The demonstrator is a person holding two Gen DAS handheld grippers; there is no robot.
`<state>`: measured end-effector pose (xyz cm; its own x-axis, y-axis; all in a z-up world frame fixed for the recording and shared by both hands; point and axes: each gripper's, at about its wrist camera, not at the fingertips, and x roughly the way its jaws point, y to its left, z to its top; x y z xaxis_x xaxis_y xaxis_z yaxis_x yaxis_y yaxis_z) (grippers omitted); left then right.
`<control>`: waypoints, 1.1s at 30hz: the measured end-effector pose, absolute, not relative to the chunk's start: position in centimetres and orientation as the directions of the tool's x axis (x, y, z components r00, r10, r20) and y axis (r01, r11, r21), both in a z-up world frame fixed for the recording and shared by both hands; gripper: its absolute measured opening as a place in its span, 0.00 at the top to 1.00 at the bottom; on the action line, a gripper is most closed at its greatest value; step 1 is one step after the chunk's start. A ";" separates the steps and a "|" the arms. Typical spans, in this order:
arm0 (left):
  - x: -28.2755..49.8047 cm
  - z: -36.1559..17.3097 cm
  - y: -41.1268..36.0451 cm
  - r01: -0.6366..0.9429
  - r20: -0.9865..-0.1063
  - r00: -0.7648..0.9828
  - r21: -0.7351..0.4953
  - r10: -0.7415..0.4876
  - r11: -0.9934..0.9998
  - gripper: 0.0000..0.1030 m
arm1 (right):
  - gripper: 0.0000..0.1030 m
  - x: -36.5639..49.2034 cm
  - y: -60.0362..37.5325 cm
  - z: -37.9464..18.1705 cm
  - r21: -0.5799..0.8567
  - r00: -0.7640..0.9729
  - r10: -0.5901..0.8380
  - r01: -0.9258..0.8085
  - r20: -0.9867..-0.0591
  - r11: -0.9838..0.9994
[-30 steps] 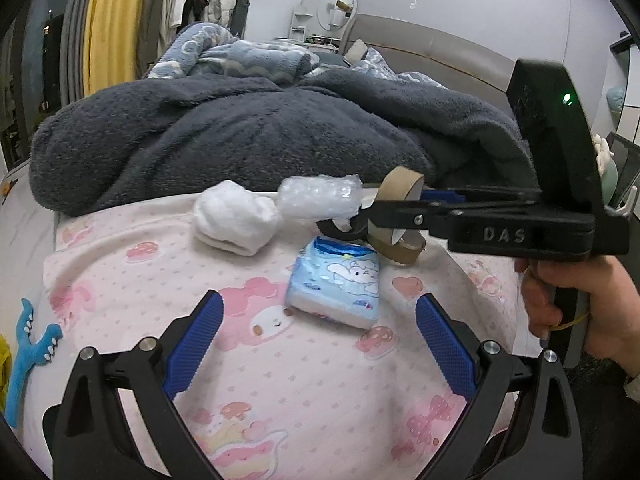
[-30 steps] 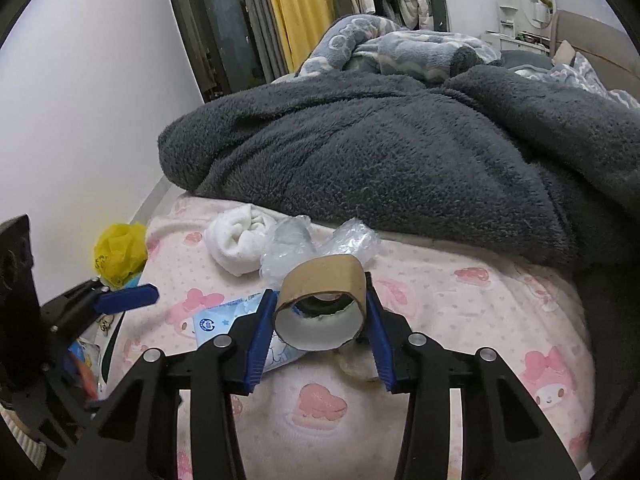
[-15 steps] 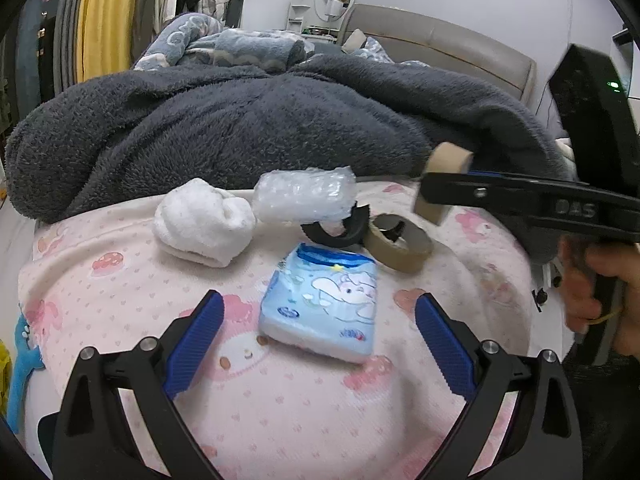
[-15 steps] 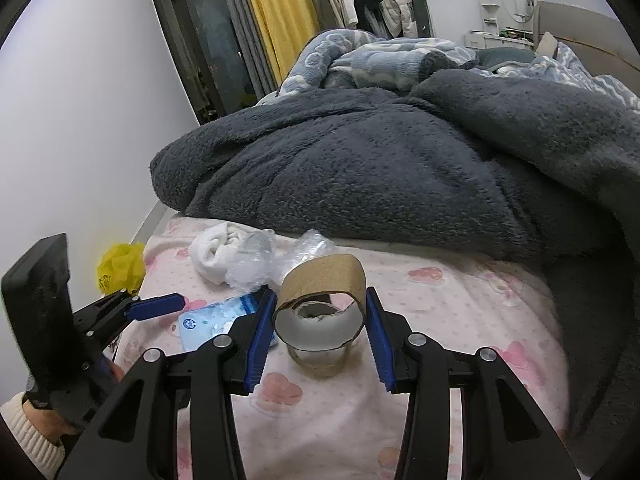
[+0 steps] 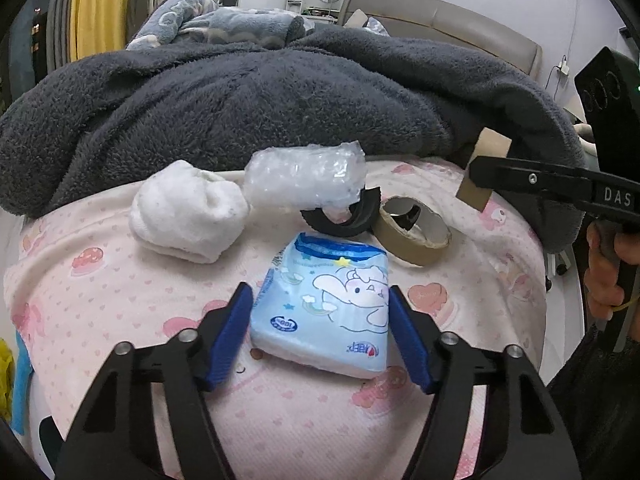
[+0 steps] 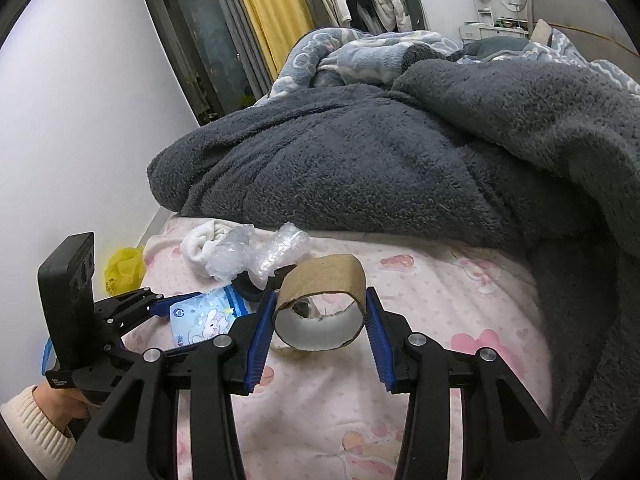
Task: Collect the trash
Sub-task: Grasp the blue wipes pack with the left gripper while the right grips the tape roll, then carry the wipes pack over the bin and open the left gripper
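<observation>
A blue cartoon-print tissue pack (image 5: 324, 312) lies on the pink bedsheet (image 5: 120, 280). My left gripper (image 5: 320, 290) straddles it, jaws closing, and both blue pads meet its sides. In the right wrist view the same gripper (image 6: 160, 304) sits low at the left over the pack (image 6: 204, 316). My right gripper (image 6: 320, 320) is shut on a squashed brown cardboard tape core (image 6: 320, 308), held above the sheet. From the left wrist view that core (image 5: 486, 148) shows at the far right, in the right gripper (image 5: 480, 168).
Just beyond the pack lie a white balled cloth (image 5: 188, 212), a bubble-wrap wad (image 5: 304, 178), a black tape ring (image 5: 344, 220) and a brown tape roll (image 5: 414, 236). A dark grey fleece blanket (image 5: 280, 100) is heaped behind them. A yellow bag (image 6: 124, 268) sits on the floor.
My left gripper came forward and down over the tissue pack and its jaws narrowed from wide open onto its sides. The right gripper carried the cardboard core away to the right.
</observation>
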<state>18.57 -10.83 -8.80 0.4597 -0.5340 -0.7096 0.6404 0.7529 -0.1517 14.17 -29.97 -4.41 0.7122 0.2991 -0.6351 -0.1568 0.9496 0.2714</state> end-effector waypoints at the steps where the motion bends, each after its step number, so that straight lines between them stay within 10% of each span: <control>1: 18.5 -8.8 -10.8 0.642 -0.711 0.457 -0.152 -0.535 0.751 0.42 | 0.57 14.1 -30.0 -4.4 0.273 0.712 0.301 -0.158 -0.635 0.949; 33: 14.1 -4.1 -6.6 0.491 -0.695 0.595 -0.083 -0.404 0.867 0.45 | 0.57 11.4 -24.6 -1.9 0.302 0.701 0.363 -0.216 -0.615 0.929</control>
